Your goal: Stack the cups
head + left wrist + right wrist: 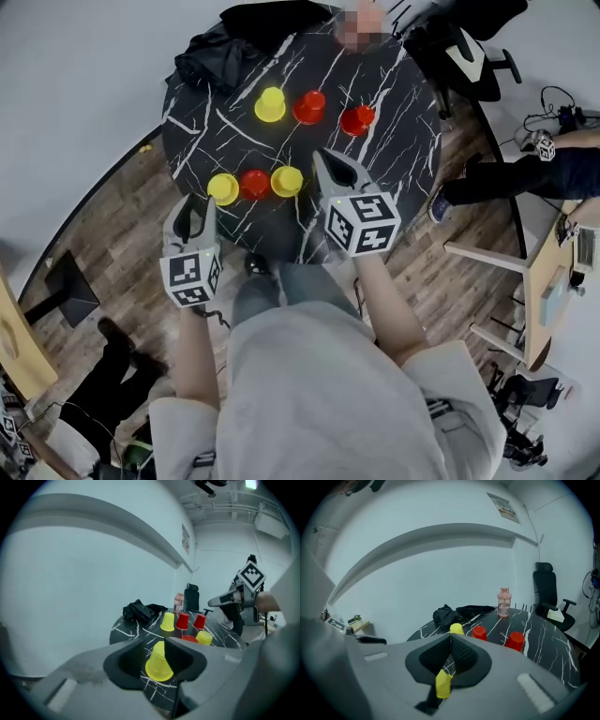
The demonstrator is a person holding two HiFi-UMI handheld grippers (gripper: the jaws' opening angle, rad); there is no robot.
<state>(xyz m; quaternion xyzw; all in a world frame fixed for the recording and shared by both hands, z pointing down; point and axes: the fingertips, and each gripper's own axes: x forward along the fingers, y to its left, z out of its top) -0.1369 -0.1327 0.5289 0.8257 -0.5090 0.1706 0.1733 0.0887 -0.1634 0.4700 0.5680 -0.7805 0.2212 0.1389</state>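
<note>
Six upturned cups stand on the round black marble table point(394, 159). The far row is a yellow cup point(270, 105) and two red cups point(309, 107) point(357, 119). The near row is a yellow cup point(223, 188), a red cup point(254, 184) and a yellow cup point(287, 181). My left gripper point(192, 201) hovers just short of the near left yellow cup point(158, 663), jaws open, the cup showing through the gap and untouched. My right gripper point(322, 155) is shut and empty, to the right of the near row. In the right gripper view a yellow cup point(443, 685) shows below the closed jaws.
A heap of black clothing point(220, 52) lies on the table's far left edge. A pink bottle point(503, 603) stands at the far rim. An office chair point(469, 56) is behind the table. A seated person's leg point(506, 178) and a wooden table point(548, 281) are at the right.
</note>
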